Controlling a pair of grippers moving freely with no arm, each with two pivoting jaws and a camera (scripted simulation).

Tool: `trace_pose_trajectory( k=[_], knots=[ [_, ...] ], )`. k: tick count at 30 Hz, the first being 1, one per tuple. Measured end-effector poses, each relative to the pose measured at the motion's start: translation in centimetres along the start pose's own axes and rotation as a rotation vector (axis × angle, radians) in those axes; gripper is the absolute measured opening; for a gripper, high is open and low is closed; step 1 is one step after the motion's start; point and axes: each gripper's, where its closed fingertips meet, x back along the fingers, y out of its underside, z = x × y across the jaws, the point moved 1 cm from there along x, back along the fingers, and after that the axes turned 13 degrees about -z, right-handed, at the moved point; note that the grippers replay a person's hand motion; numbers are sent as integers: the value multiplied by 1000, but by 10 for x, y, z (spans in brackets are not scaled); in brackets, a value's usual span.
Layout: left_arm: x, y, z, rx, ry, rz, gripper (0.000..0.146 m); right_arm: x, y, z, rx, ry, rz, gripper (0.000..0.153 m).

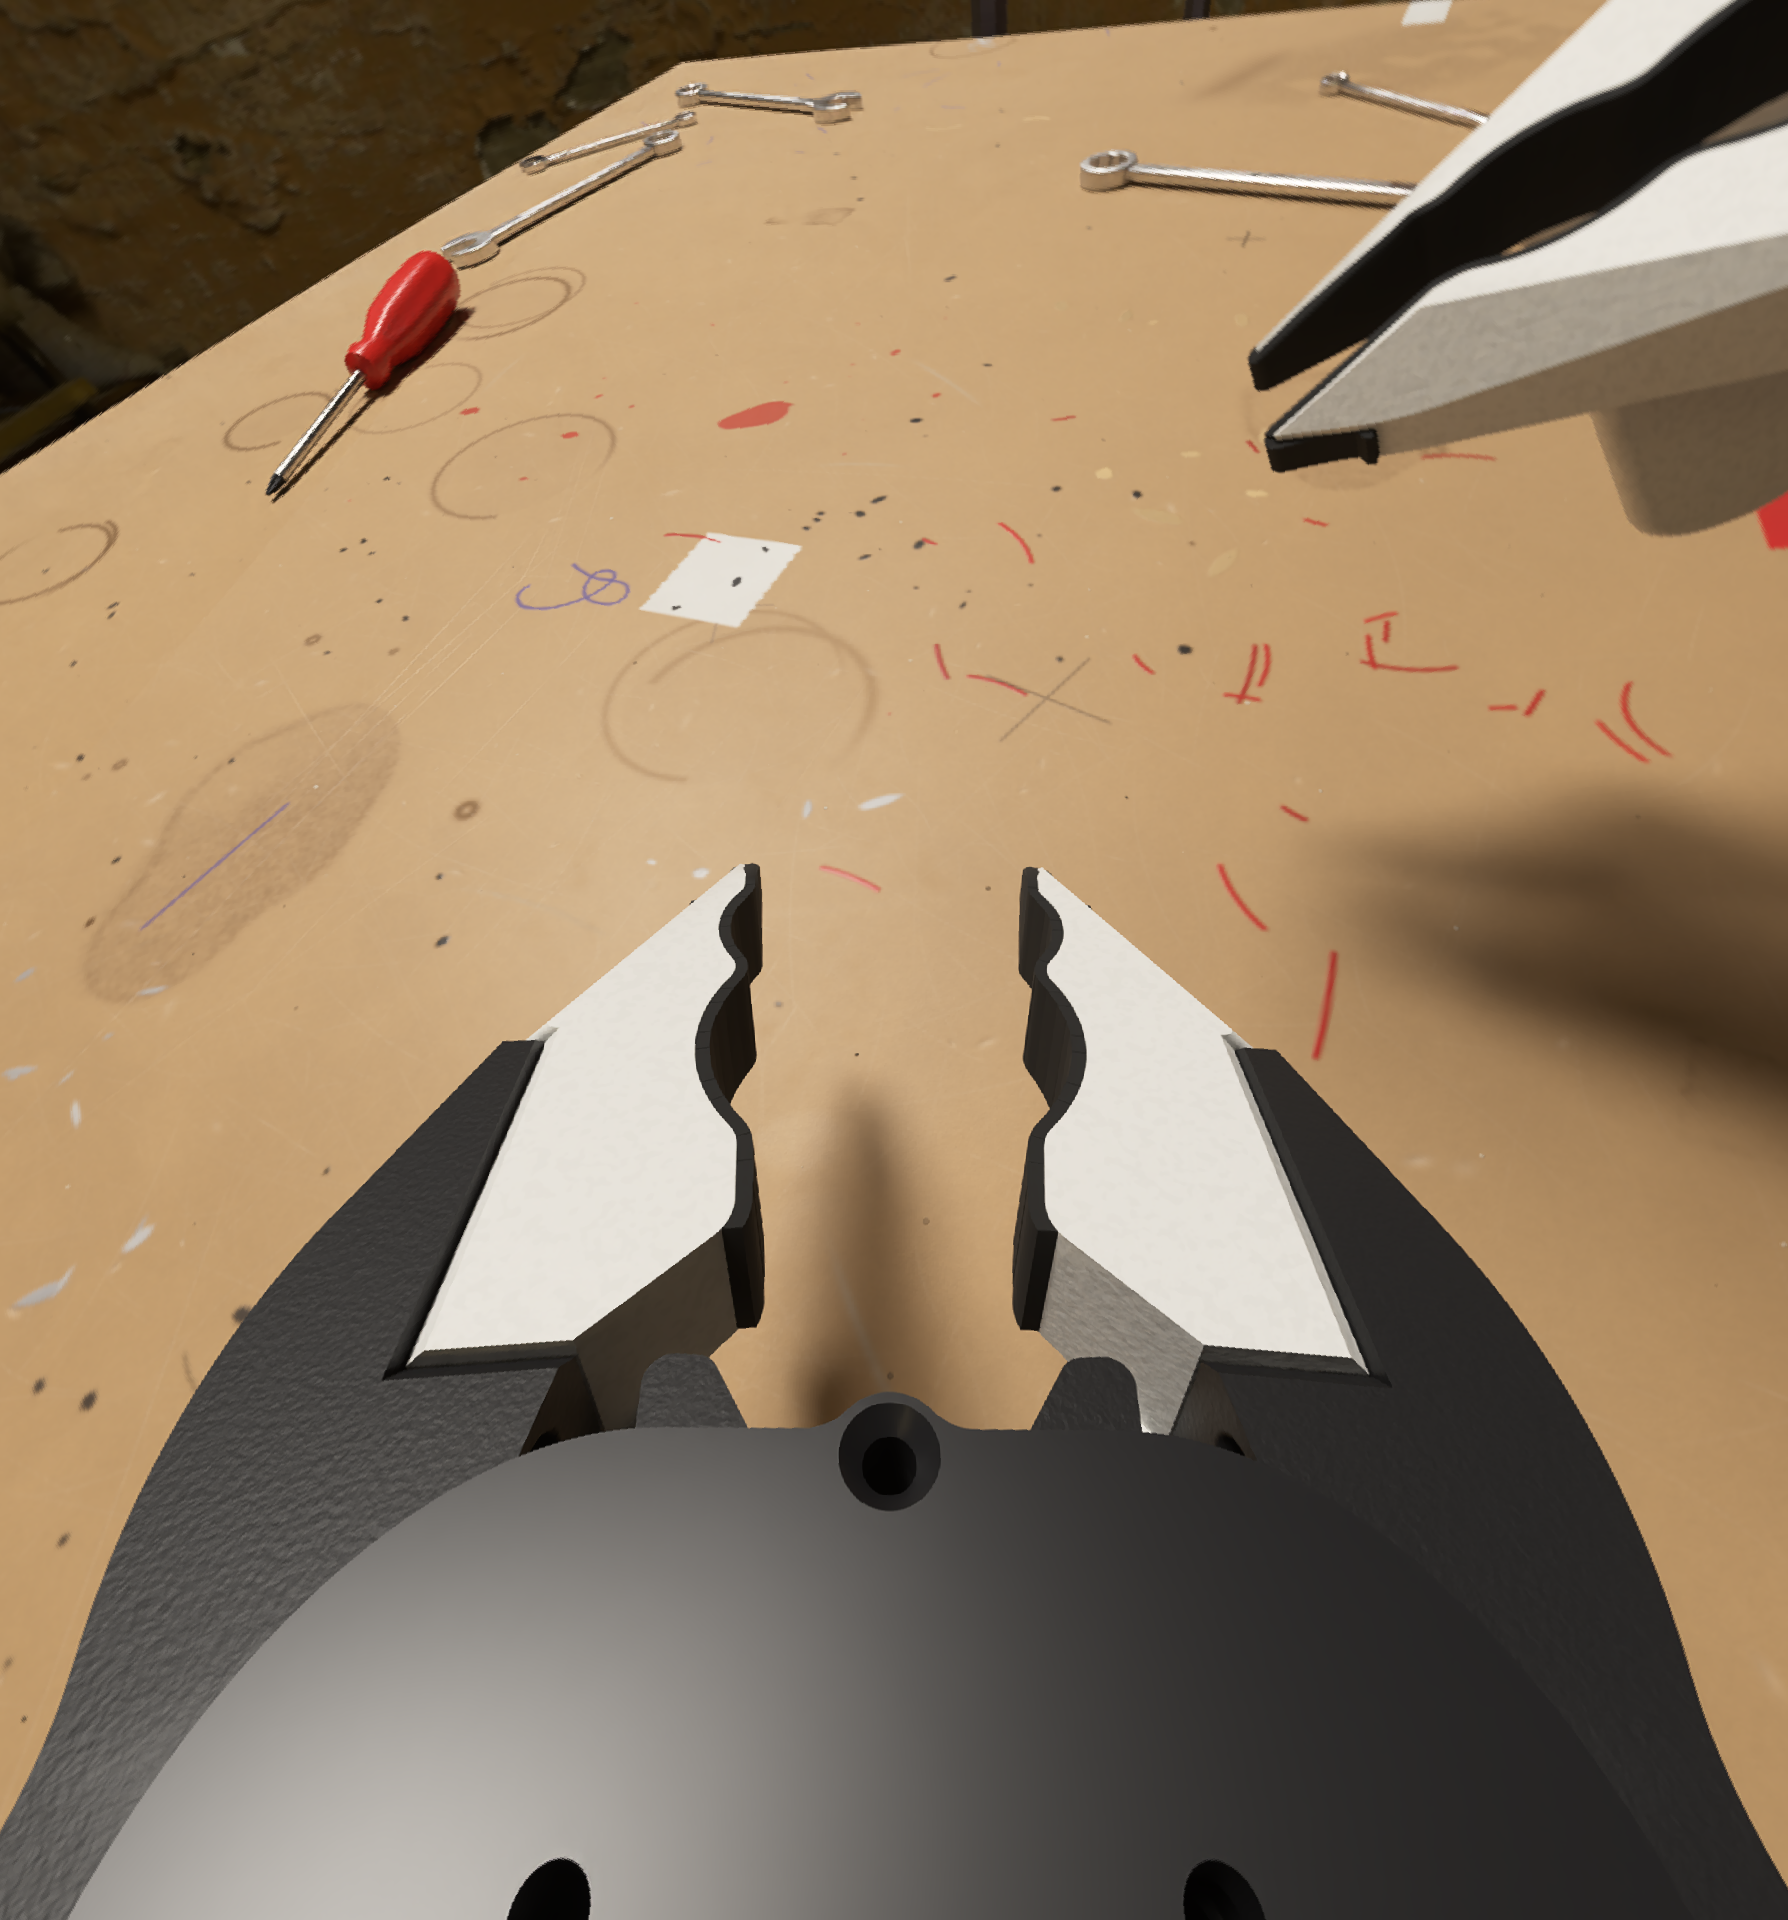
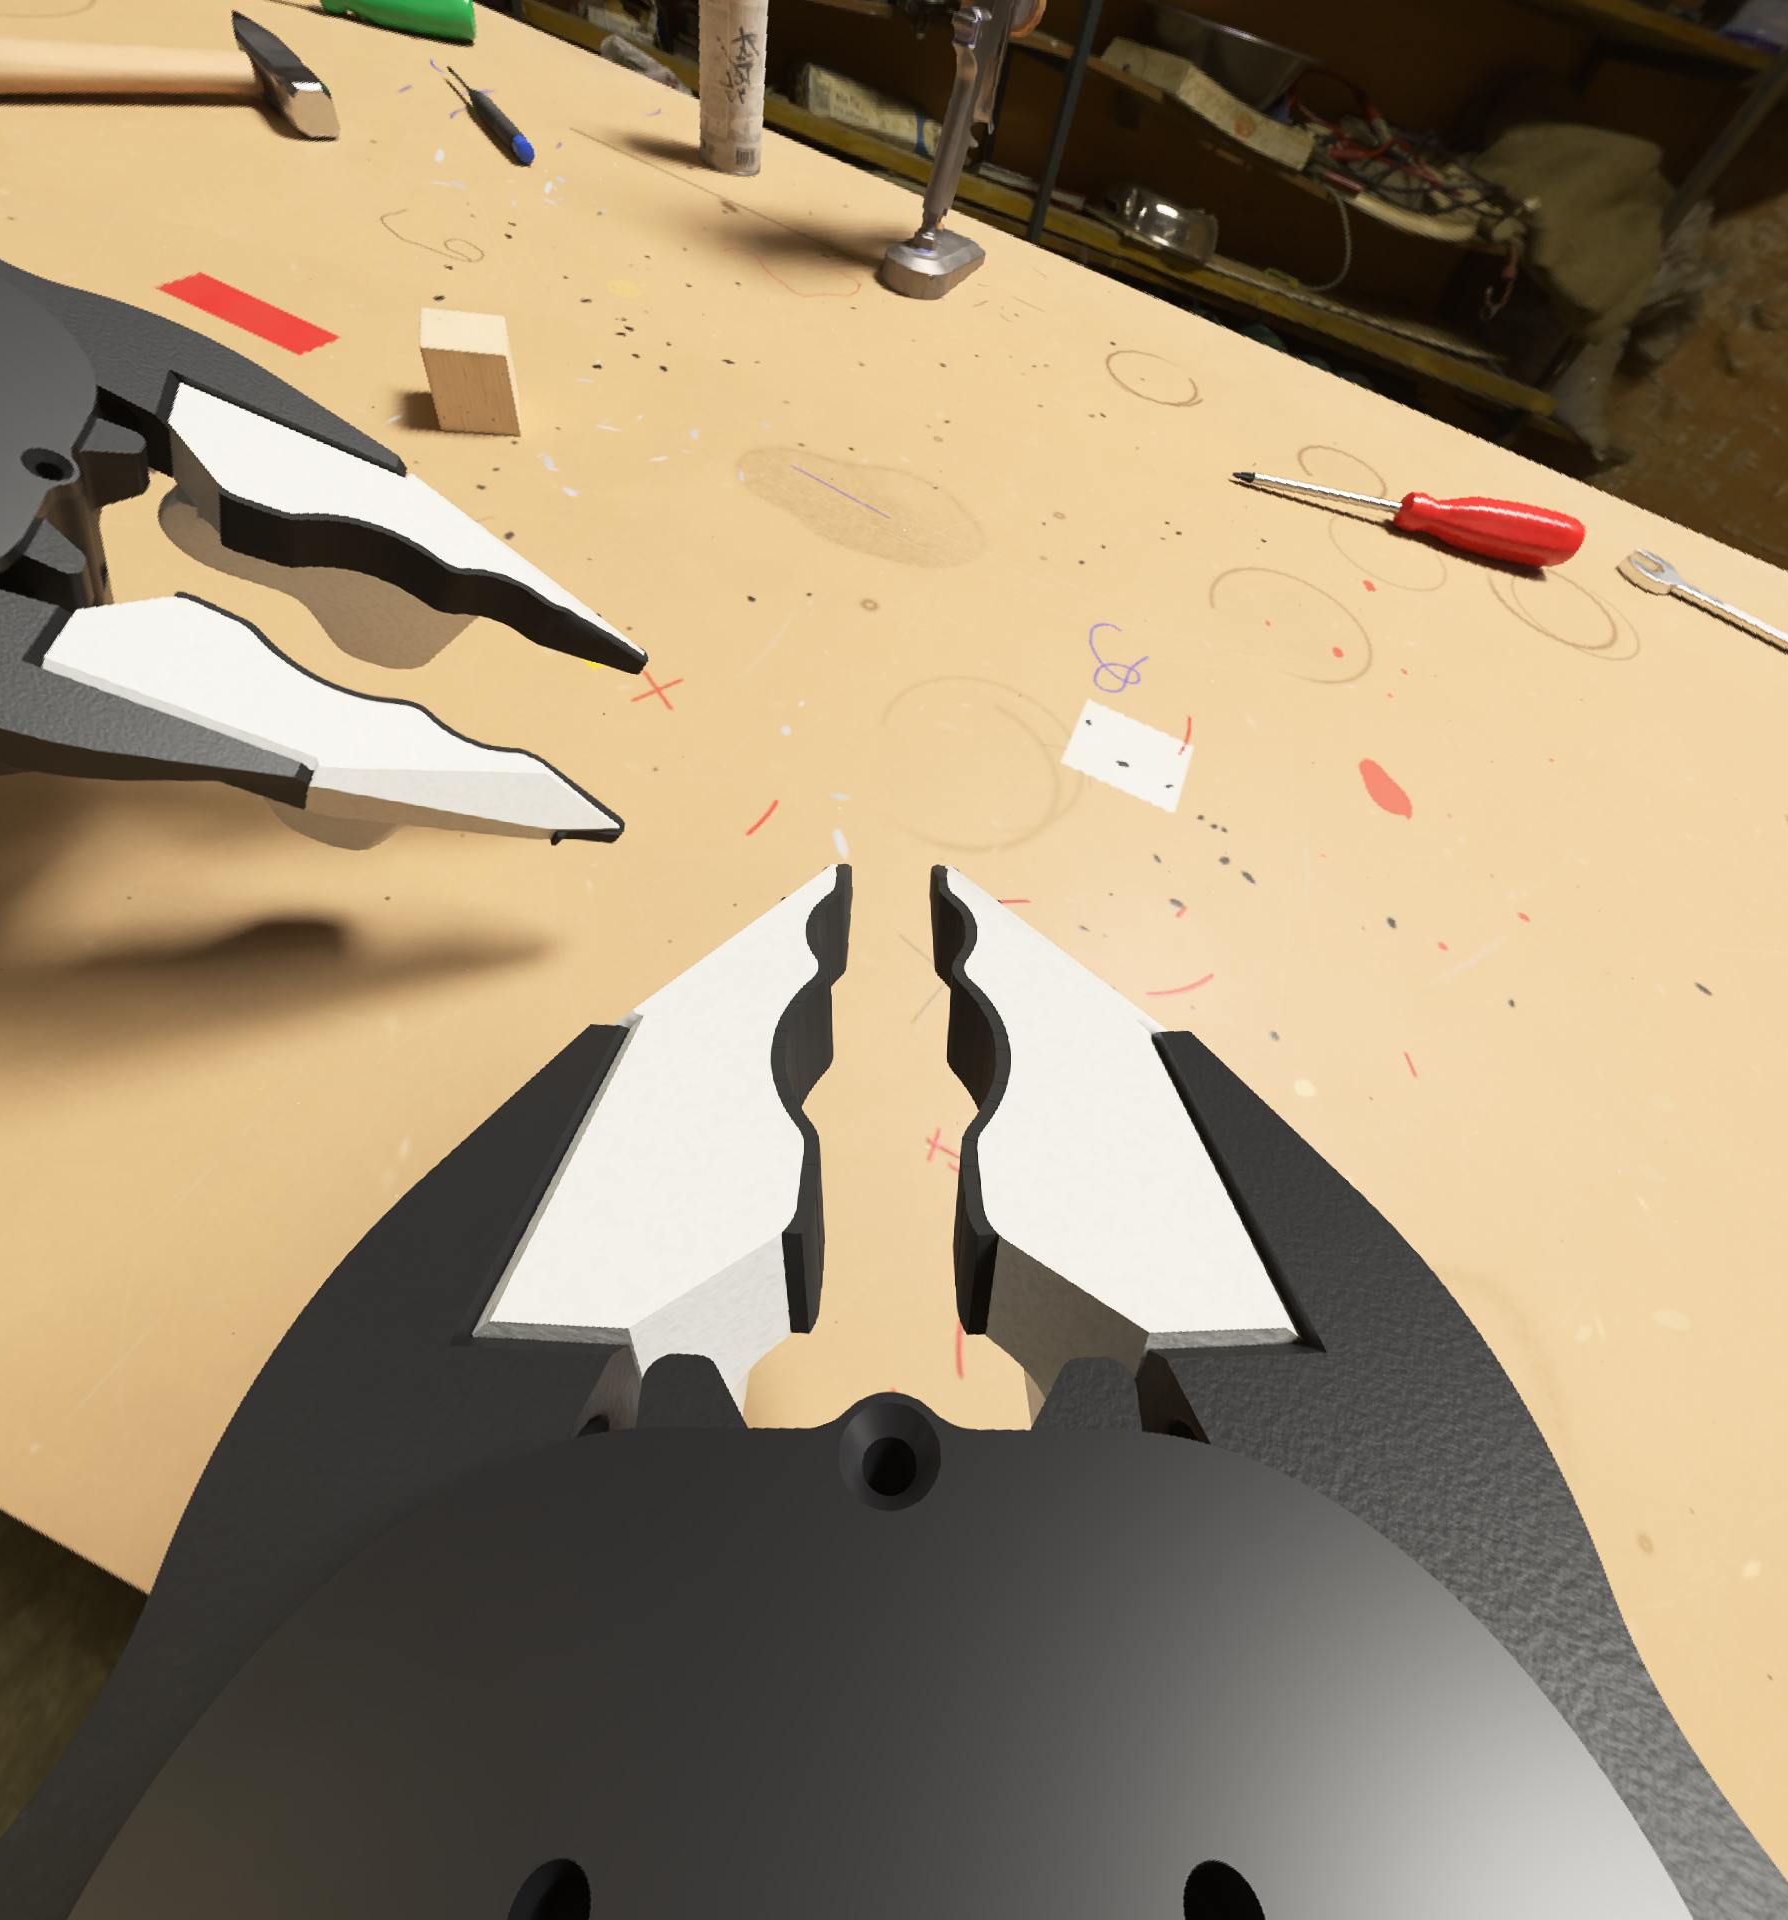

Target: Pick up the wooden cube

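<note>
While most of both views is taken up by gripper bodies, the tan workbench (image 2: 1285, 1195) fills the rest, scuffed with pencil circles, red marks and paint specks; its far edges run out of frame.

Left gripper (image 1: 890, 883): fingers spread wide, nothing between them, only bare bench in the gap. It also shows from the side in the right wrist view (image 2: 632, 743), partly cut off by the left edge, hovering over its own shadow.

Right gripper (image 2: 890, 878): fingers parted by a narrower gap, empty, released. In the left wrist view it enters from the top right corner (image 1: 1285, 410), body cropped, tips low near the bench; contact can't be judged.

Wooden cube (image 2: 469, 371): pale block standing on the bench, beyond the left gripper and apart from both, just beside a red tape strip (image 2: 248, 312). It does not appear in the left wrist view.

Hammer (image 2: 282, 78): head and part of the handle visible at the top left, rest cut off. Metal stand (image 2: 937, 255) and a pale cylinder (image 2: 732, 94) rise out of the top edge.

Red screwdriver (image 2: 1482, 528), also (image 1: 391, 332), lying flat. Wrenches (image 1: 1233, 179) scattered at the far side, one partly hidden behind the right gripper. White patch (image 2: 1127, 756) on the surface. Blue-tipped pen (image 2: 500, 123) is small. Green object (image 2: 402, 16) is cropped, unidentifiable.
</note>
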Motion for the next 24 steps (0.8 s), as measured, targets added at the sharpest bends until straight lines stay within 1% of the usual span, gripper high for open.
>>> trace_pose_trajectory(
  k=[4,10,12,15,18,21,22,24],
  knots=[
    [2,-1,-3,40,9,10,45,1,-2,2,-2,13,17,15],
    [13,-8,-1,-1,-20,43,46,1,-3,5,-2,35,46,14],
    [24,-11,1,6,-23,74,46,2,-4,7,-4,47,57,14],
    [56,-18,-1,57,6,147,45,4,-6,8,-24,31,90,14],
    [101,-27,-33,142,-78,197,42,5,-8,6,-30,16,104,14],
    [150,-38,-87,273,-138,289,40,6,-10,4,-18,23,115,14],
    [160,-37,-110,311,-176,291,40,6,-11,3,-15,23,118,14],
    [163,-26,-153,384,-233,223,42,6,-11,1,-9,18,122,14]
  ],
)
